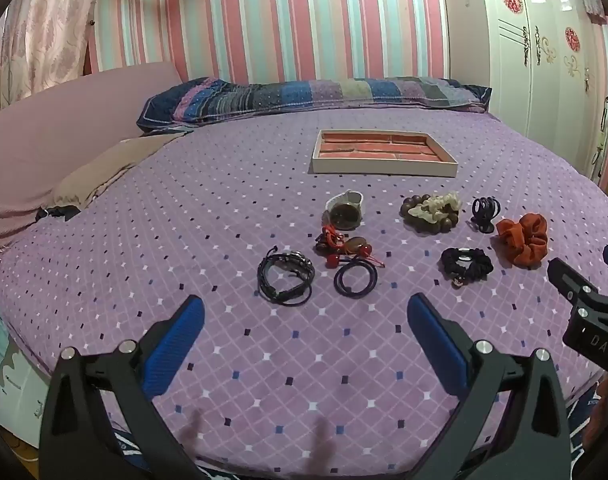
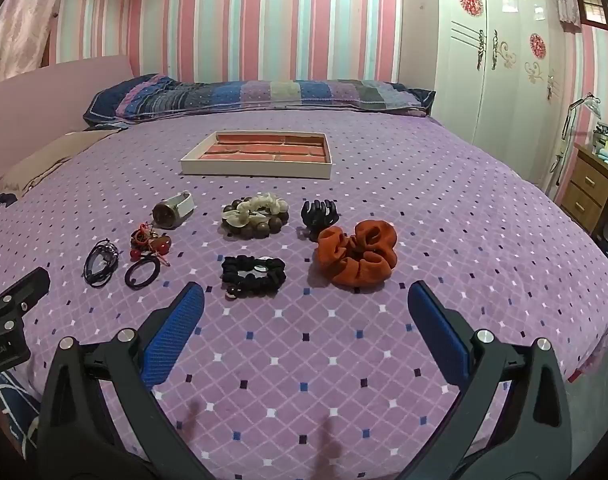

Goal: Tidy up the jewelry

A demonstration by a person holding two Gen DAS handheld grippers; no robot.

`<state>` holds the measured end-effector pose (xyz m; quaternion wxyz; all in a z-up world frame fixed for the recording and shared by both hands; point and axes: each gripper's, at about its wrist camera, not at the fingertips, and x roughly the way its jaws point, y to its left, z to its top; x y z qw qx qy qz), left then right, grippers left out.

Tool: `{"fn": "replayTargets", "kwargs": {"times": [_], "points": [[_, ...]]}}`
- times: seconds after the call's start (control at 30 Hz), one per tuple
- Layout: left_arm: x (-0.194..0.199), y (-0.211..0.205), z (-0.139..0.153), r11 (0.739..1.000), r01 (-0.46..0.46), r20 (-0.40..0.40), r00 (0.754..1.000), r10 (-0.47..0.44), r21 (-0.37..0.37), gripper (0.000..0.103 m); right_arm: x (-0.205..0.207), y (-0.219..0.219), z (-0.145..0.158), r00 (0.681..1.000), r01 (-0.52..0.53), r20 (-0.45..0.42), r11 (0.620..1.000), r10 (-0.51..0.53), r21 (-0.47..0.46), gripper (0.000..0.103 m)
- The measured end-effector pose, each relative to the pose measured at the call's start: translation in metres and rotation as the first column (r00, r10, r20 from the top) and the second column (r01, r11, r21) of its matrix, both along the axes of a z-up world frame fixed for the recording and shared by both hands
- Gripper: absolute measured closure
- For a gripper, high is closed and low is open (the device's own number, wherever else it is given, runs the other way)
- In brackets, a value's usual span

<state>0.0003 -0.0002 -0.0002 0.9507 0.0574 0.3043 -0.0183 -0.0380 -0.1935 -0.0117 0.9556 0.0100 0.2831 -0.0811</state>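
Jewelry lies on a purple bedspread [image 1: 264, 360]. A white tray with a brick-red lining [image 1: 383, 154] [image 2: 260, 155] sits beyond it. In the left wrist view: a black cord bracelet [image 1: 284, 278], dark hair ties [image 1: 355, 279], a red bead piece [image 1: 341, 246], a watch [image 1: 343, 210], a brown bead bracelet with a cream scrunchie [image 1: 429, 210], a black claw clip [image 1: 484, 213], an orange scrunchie [image 1: 523, 240], a black scrunchie [image 1: 465, 264]. My left gripper [image 1: 305, 316] is open and empty, short of the cord bracelet. My right gripper [image 2: 305, 304] is open and empty, short of the black scrunchie [image 2: 254, 272] and orange scrunchie [image 2: 357, 256].
A striped pillow [image 1: 315, 96] lies at the bed's head against a striped wall. A pink headboard panel [image 1: 64, 120] and a beige cushion [image 1: 104, 172] are at the left. A white wardrobe [image 2: 499, 60] and a wooden desk [image 2: 591, 188] stand at the right.
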Motion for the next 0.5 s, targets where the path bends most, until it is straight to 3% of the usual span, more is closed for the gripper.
{"fn": "replayTargets", "kwargs": {"times": [0.5], "points": [[0.0000, 0.0022, -0.0050, 1.000, -0.007, 0.000, 1.000, 0.007, -0.006, 0.004, 0.0036, -0.0041, -0.0026, 1.000, 0.021, -0.004, 0.999, -0.021, -0.034, 0.004]]}}
